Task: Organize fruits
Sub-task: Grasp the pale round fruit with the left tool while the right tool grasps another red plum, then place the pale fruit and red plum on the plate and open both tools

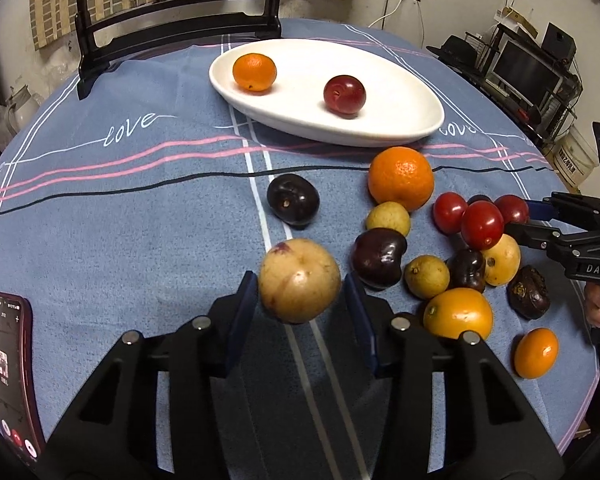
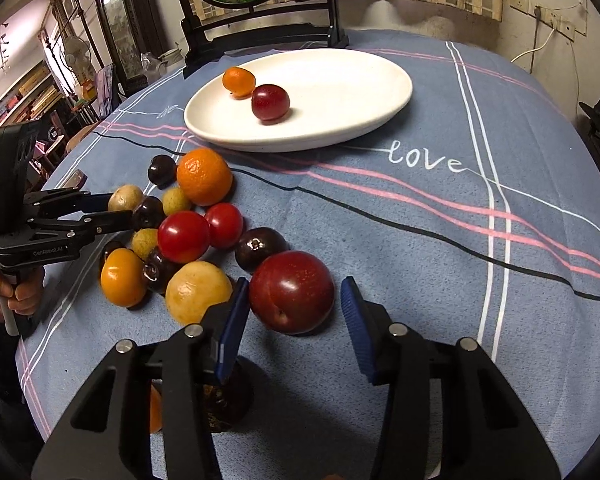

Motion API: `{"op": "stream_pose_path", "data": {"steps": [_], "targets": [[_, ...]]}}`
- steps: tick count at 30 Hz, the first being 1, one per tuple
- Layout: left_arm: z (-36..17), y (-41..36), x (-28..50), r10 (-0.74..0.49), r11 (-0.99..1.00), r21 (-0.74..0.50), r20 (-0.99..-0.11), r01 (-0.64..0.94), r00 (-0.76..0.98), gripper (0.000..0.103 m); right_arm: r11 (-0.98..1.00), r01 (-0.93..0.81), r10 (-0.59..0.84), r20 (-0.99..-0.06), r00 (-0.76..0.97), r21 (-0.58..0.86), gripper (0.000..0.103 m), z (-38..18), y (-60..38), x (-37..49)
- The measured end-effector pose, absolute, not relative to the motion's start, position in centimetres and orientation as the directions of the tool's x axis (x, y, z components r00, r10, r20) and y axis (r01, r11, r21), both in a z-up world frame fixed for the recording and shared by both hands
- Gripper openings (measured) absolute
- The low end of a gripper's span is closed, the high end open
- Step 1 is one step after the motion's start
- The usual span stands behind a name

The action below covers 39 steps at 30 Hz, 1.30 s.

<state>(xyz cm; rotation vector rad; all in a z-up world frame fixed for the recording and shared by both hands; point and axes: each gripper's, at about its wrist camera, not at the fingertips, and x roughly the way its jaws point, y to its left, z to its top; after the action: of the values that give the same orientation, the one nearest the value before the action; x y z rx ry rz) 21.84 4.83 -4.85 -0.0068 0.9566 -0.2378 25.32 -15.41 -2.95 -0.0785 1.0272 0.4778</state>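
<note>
A white oval plate (image 1: 404,92) at the back holds a small orange (image 1: 254,72) and a red plum (image 1: 344,94); the plate also shows in the right wrist view (image 2: 364,92). My left gripper (image 1: 300,292) is open with a tan yellow fruit (image 1: 299,280) between its blue pads, the left pad touching it and a small gap at the right. My right gripper (image 2: 294,308) is open around a large red plum (image 2: 292,298), which touches the left pad. Loose fruits lie on the blue cloth: a large orange (image 1: 401,178), red tomatoes (image 1: 482,224) and dark plums (image 1: 293,199).
A phone (image 1: 10,372) lies at the left table edge. A black mirror stand (image 1: 176,20) stands behind the plate. The right gripper (image 1: 556,232) shows at the right edge of the left view. Shelves and a monitor (image 1: 524,72) stand beyond the table.
</note>
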Motion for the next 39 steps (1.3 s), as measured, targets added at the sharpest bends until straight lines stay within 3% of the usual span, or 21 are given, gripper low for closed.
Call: {"op": "stream_pose_path", "data": {"steps": [4, 14, 18, 22, 33, 34, 35, 37, 39], "targets": [[-4.9, 4.8, 21.9, -0.192, 0.976, -0.096, -0.807, 0.197, 0.558, 0.041, 0.893, -0.424, 0.346, -0.835, 0.428, 0.153, 0.043, -2.9, -15.3, 25.2], [-4.4, 5.3, 22.5, -0.231, 0.971, -0.151, -0.8, 0.187, 0.554, 0.04, 0.896, -0.403, 0.38, -0.795, 0.474, 0.189, 0.043, -1.4, -15.9, 26.0], [-1.6, 4.5, 24.6, -0.255, 0.966, -0.17, -0.766, 0.196, 0.591, 0.04, 0.902, -0.365, 0.41, -0.725, 0.554, 0.232, 0.043, 0.8, -15.7, 29.2], [1.1, 3.4, 27.8, -0.271, 0.962, -0.174, -0.727, 0.212, 0.631, 0.04, 0.918, -0.338, 0.379, -0.718, 0.583, 0.21, 0.043, 0.7, -14.4, 32.5], [-1.3, 1.4, 35.7, -0.155, 0.987, -0.093, -0.789, 0.133, 0.594, 0.041, 0.923, -0.342, 0.348, -0.756, 0.555, 0.175, 0.043, -2.1, -12.3, 37.3], [-1.4, 1.3, 35.9, -0.136, 0.989, -0.077, -0.793, 0.124, 0.594, 0.043, 0.923, -0.346, 0.348, -0.757, 0.554, 0.171, 0.047, -2.0, -12.3, 37.3], [-1.5, 1.4, 35.9, -0.123, 0.991, -0.065, -0.793, 0.117, 0.596, 0.057, 0.922, -0.348, 0.349, -0.754, 0.557, 0.17, 0.047, -1.8, -12.3, 37.0], [-0.8, 1.3, 35.1, -0.09, 0.994, -0.03, -0.774, 0.106, 0.627, 0.068, 0.919, -0.358, 0.357, -0.738, 0.572, 0.167, 0.047, -0.6, -12.5, 36.1], [0.3, 1.5, 33.7, -0.091, 0.992, -0.016, -0.757, 0.121, 0.648, 0.07, 0.909, -0.379, 0.38, -0.719, 0.582, 0.173, 0.047, 0.7, -12.5, 34.7]]}}
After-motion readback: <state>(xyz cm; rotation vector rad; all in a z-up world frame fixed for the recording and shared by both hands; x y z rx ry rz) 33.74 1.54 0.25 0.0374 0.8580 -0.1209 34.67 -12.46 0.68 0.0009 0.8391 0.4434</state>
